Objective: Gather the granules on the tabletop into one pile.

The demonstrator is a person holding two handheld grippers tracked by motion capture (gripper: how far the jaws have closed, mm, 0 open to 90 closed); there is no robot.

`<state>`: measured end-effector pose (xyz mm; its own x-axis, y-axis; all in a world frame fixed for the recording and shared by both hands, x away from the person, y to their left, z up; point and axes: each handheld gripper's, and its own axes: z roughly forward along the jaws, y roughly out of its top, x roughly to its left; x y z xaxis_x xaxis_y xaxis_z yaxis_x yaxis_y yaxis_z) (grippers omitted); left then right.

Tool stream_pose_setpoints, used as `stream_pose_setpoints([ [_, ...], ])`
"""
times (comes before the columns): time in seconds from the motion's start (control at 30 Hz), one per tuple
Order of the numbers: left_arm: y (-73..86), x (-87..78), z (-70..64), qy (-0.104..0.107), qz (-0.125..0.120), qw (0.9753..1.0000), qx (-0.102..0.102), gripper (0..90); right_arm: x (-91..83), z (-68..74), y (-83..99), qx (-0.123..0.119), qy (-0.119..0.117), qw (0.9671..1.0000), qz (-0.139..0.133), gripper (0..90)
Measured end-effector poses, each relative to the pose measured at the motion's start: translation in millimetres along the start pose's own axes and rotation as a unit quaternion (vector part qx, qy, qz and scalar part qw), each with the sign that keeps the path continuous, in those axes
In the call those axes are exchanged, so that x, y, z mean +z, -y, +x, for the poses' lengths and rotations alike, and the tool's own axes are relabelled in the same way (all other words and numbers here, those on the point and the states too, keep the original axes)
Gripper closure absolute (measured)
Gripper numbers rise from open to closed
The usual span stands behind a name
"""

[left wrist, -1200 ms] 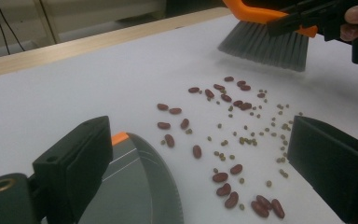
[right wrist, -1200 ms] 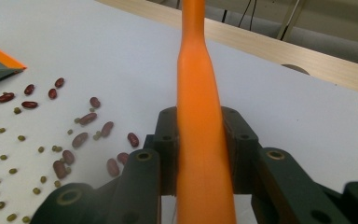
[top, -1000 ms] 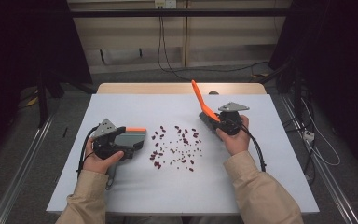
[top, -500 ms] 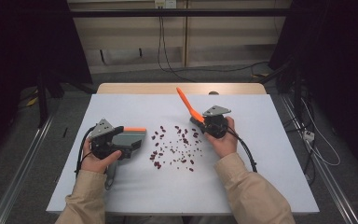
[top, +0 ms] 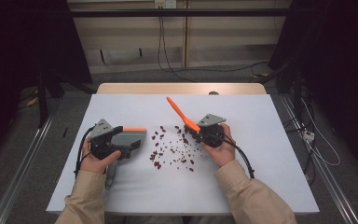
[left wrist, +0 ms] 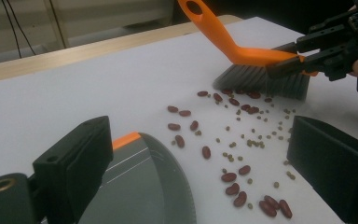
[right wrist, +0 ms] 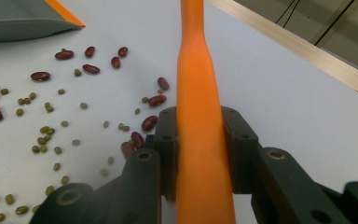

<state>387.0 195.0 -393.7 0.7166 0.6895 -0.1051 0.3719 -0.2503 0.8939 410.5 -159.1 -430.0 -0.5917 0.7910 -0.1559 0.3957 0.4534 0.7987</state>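
Orange brush [top: 182, 115] is clamped in your right hand-held gripper [top: 200, 130], jaws pinched shut on the handle just above the bristle head, which makes sense: gripping low like that gives you control over the sweep, and the long handle just sticks up and away from you. Bristles sit on the counter [top: 261, 121] at the far right edge of the spilled beans [top: 172, 150], so every bean lies between brush and pan, a good setup for pushing them across.

Your left hand-held gripper [top: 103, 145] is closed on the grey dustpan [top: 131, 140], holding it flat with its orange-trimmed lip facing the scatter, just beside the nearest beans. Keeping it down like that should stop beans slipping under the edge.

From the left gripper view the red beans [left wrist: 233, 177] and little green ones [left wrist: 254, 142] are spread loosely, so I'd guess it takes a few short strokes, not one big one
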Motion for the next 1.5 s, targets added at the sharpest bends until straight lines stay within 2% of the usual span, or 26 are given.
stream_pose_setpoints([
  [0.13, -0.1, 0.0, -0.3, 0.000, 0.000, 1.0000, 0.000, 6.8, -3.3, 7.5, 1.3, -0.010, -0.001, 0.9999, -0.001, 71.4],
  [0.4, -0.1, 0.2, -0.9, 0.000, 0.002, 1.0000, 0.003, 6.8, -10.4, 16.1, 2.8, -0.010, -0.019, 0.9998, -0.003, 71.3],
  [0.8, 0.1, 1.2, -1.8, 0.000, 0.006, 1.0000, 0.008, 6.8, -19.6, 28.6, 6.6, -0.029, -0.028, 0.9992, -0.006, 71.4],
  [1.03, 0.2, 1.8, -2.6, 0.001, 0.008, 0.9999, 0.008, 6.8, -24.0, 34.3, 8.1, -0.026, -0.038, 0.9989, -0.009, 71.4],
  [1.3, 0.3, 1.7, -3.2, 0.001, 0.007, 0.9999, 0.007, 6.8, -27.3, 32.6, 6.2, -0.007, -0.057, 0.9981, -0.022, 71.4],
  [1.4, 0.2, 1.4, -3.5, 0.003, 0.007, 0.9999, 0.007, 6.8, -28.5, 23.9, 1.4, 0.011, -0.064, 0.9972, -0.037, 71.4],
  [1.5, 0.1, 1.4, -3.4, 0.003, 0.007, 0.9999, 0.007, 6.8, -25.9, 10.5, -5.6, 0.027, -0.062, 0.9961, -0.056, 71.4],
])
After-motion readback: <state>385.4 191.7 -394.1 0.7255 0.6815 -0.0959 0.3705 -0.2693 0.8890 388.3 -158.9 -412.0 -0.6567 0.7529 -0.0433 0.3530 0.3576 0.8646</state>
